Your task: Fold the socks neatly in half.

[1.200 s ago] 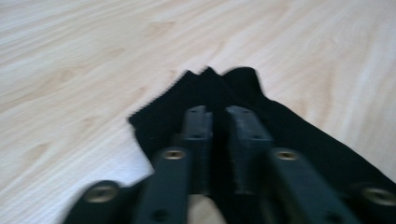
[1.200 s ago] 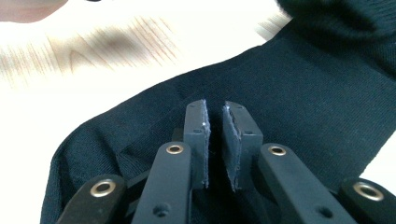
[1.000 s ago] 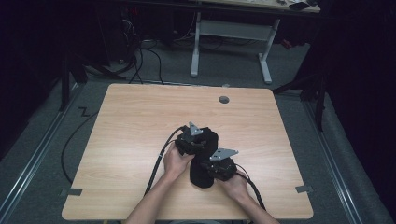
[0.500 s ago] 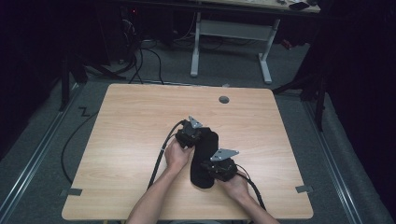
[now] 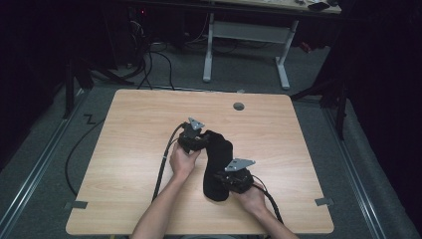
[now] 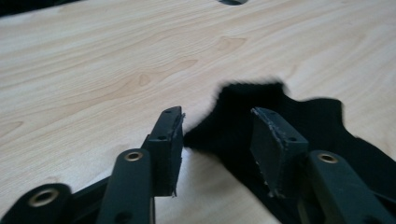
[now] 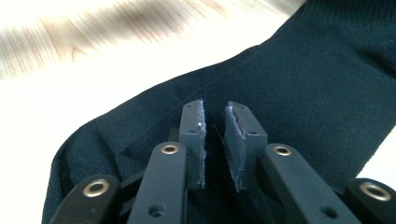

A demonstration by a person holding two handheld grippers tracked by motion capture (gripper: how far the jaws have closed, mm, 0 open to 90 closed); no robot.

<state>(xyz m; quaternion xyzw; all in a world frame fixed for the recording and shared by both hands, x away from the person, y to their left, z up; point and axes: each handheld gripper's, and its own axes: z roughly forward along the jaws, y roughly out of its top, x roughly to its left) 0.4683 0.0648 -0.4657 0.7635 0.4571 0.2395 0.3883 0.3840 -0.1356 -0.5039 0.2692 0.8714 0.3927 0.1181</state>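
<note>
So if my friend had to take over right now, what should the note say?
Left gripper: jaws open, just been opening, nothing pinched; the black sock's far end lies under and between them.
Right gripper: jaws nearly together, just opened slightly, over the sock's near end; a pinch of fabric cannot be made out.
Sock: lying on the wooden table, mid-table, stretching away from the person.
Done: sock laid out lengthwise.
Left: probably re-grip the far end and go on handling the sock.

Light wood-grain table (image 5: 129, 149), rectangular, rounded corners. A round grey cable port (image 5: 239, 106) sits near its far edge. A black sock (image 5: 217, 164) (dark, ribbed knit) lies flat on the tabletop, nearer the person than the port, slightly left of it, stretched lengthwise.
</note>
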